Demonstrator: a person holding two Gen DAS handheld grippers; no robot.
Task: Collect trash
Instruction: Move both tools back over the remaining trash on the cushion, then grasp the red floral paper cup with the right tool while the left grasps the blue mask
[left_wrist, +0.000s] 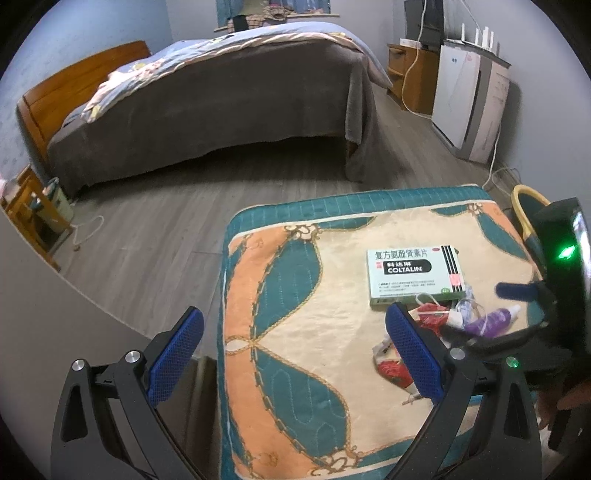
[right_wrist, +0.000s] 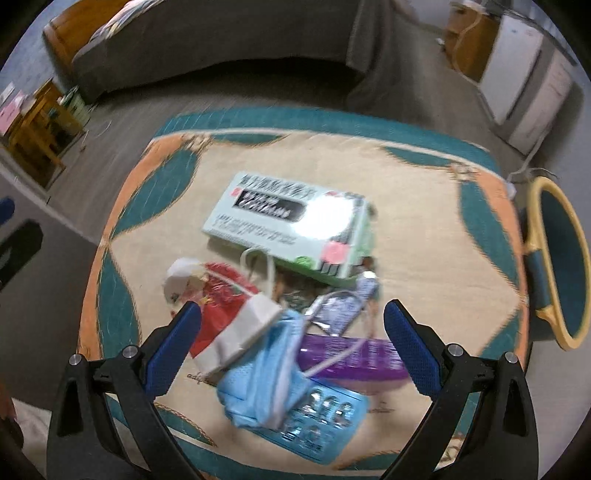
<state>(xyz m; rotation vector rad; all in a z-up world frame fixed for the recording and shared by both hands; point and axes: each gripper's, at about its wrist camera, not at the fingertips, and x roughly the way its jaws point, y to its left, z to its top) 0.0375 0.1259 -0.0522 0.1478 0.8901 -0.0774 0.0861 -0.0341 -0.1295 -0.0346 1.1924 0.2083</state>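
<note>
COLTALIN medicine box (left_wrist: 413, 277) (green-edged) lies beside wrappers (right_wrist: 221, 295), right gripper (right_wrist: 291, 325) spread above.

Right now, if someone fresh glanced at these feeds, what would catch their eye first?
Probably the pale green medicine box in the middle of the patterned cushion, with a heap of litter just in front of it: a blue face mask, a purple tube and a red wrapper. The right hand-held gripper hangs open over that heap, and a bed fills the background.
</note>
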